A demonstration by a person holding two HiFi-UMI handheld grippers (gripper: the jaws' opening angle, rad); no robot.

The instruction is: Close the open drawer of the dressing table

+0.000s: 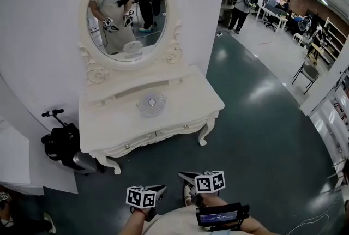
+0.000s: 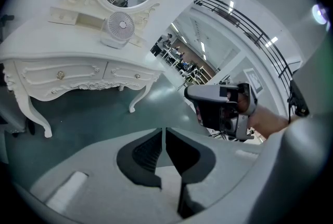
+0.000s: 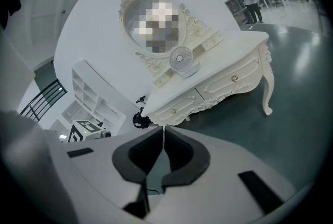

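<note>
The white dressing table [image 1: 109,119] stands against the wall, with an oval mirror [image 1: 128,16] and a small white fan [image 1: 151,103] on top. Its two front drawers [image 1: 128,146] [image 1: 185,127] look flush with the front in all views, also in the left gripper view [image 2: 60,75] and the right gripper view [image 3: 234,78]. Both grippers hover low in front of me, well short of the table. My left gripper [image 1: 162,189] [image 2: 164,130] is shut and holds nothing. My right gripper [image 1: 182,175] [image 3: 163,128] is shut too, with nothing between its jaws.
A black bag and scooter [image 1: 62,144] sit on the floor left of the table. The dark green floor [image 1: 256,136] stretches to the right. People [image 1: 240,5] and a chair [image 1: 309,71] are far back right. White shelves [image 3: 93,98] stand left of the table.
</note>
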